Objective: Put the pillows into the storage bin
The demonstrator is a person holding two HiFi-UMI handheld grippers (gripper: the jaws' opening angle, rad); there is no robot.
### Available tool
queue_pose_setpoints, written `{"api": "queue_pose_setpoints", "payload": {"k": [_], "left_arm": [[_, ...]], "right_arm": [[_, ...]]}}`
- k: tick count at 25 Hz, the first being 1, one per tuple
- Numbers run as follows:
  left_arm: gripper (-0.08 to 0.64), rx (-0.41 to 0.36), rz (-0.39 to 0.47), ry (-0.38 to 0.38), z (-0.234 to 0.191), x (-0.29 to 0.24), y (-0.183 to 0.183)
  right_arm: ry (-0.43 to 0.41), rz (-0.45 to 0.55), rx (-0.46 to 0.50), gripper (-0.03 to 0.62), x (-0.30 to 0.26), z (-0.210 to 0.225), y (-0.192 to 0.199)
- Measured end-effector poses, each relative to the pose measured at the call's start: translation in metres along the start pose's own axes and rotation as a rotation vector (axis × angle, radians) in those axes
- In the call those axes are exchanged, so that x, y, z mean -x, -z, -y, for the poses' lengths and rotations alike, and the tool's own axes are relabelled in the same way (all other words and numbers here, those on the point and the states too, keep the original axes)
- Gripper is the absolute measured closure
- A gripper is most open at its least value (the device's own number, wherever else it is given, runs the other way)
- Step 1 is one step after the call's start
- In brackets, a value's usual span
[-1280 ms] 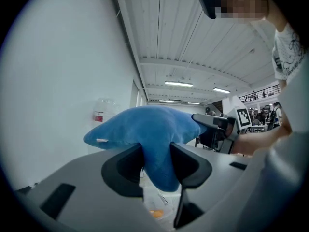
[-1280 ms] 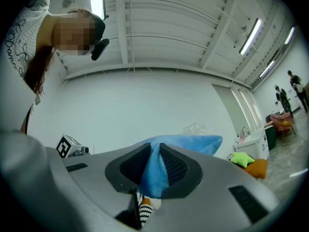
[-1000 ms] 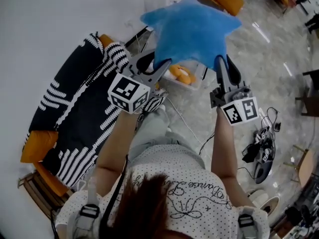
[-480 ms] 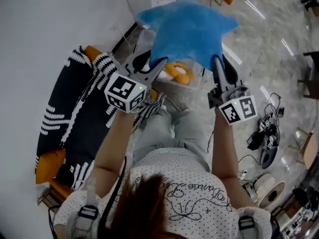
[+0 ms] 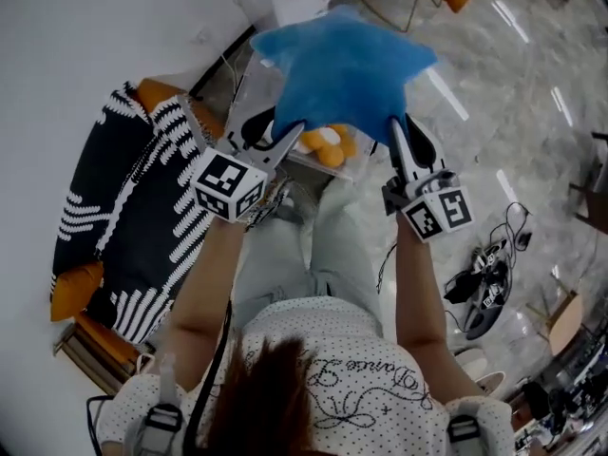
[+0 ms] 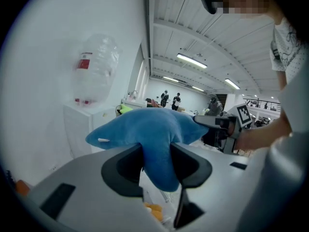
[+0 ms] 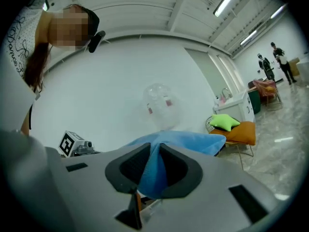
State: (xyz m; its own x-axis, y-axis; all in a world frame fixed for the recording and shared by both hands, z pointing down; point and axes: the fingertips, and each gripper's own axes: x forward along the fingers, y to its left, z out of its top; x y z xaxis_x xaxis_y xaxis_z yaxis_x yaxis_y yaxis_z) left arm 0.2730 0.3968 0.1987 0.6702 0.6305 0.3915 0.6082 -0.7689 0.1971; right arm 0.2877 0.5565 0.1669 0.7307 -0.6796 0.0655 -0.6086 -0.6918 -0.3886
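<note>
Both arms reach forward, side by side. The left gripper [image 5: 274, 129] and the right gripper [image 5: 407, 137] each clamp a corner of the pillow [image 5: 342, 65] between their jaws.

My left tongs [image 5: 282, 127] and right tongs [image 5: 406, 133] share one build: grey moulded body, black cupped jaw pads, and a white cube with black square markers, namely left cube [image 5: 226, 184] and right cube [image 5: 437, 213]. I wear a white shirt [image 5: 361, 350] with small dark dots and cursive print, pale trousers [image 5: 318, 245] and grey buckled shoulder straps [image 5: 163, 414]. A black cable [image 5: 220, 345] runs along the left side.
</note>
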Motion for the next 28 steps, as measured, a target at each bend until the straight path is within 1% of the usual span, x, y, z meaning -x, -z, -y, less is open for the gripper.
{"api": "queue_pose_setpoints", "payload": {"k": [4, 8, 11, 15, 20, 24, 26, 28], "left_arm": [[0.397, 0.078, -0.048, -0.049, -0.012, -0.050, 0.037], [0.397, 0.144, -0.108, -0.086, -0.031, -0.098, 0.090], [0.397, 0.205, -0.161, -0.096, -0.049, -0.133, 0.140], [0.394, 0.255, -0.216, -0.087, -0.069, -0.177, 0.209], [0.393, 0.284, -0.291, -0.045, -0.085, -0.208, 0.294], [0.393, 0.270, -0.354, -0.021, -0.094, -0.223, 0.352], [0.391, 0.264, -0.372, -0.021, -0.097, -0.229, 0.374], [0.393, 0.267, -0.375, -0.023, -0.100, -0.233, 0.382]], "right_arm": [[-0.044, -0.090, -0.033, 0.520, -0.021, 0.058, 0.036], [-0.055, -0.188, -0.054, 0.518, -0.044, 0.115, 0.095], [-0.030, -0.253, -0.080, 0.518, -0.056, 0.151, 0.152], [0.032, -0.302, -0.111, 0.517, -0.067, 0.196, 0.225], [0.087, -0.346, -0.175, 0.515, -0.064, 0.225, 0.312], [0.143, -0.386, -0.225, 0.514, -0.056, 0.237, 0.375], [0.172, -0.385, -0.257, 0.512, -0.053, 0.241, 0.395], [0.190, -0.367, -0.288, 0.512, -0.053, 0.242, 0.402]]}}
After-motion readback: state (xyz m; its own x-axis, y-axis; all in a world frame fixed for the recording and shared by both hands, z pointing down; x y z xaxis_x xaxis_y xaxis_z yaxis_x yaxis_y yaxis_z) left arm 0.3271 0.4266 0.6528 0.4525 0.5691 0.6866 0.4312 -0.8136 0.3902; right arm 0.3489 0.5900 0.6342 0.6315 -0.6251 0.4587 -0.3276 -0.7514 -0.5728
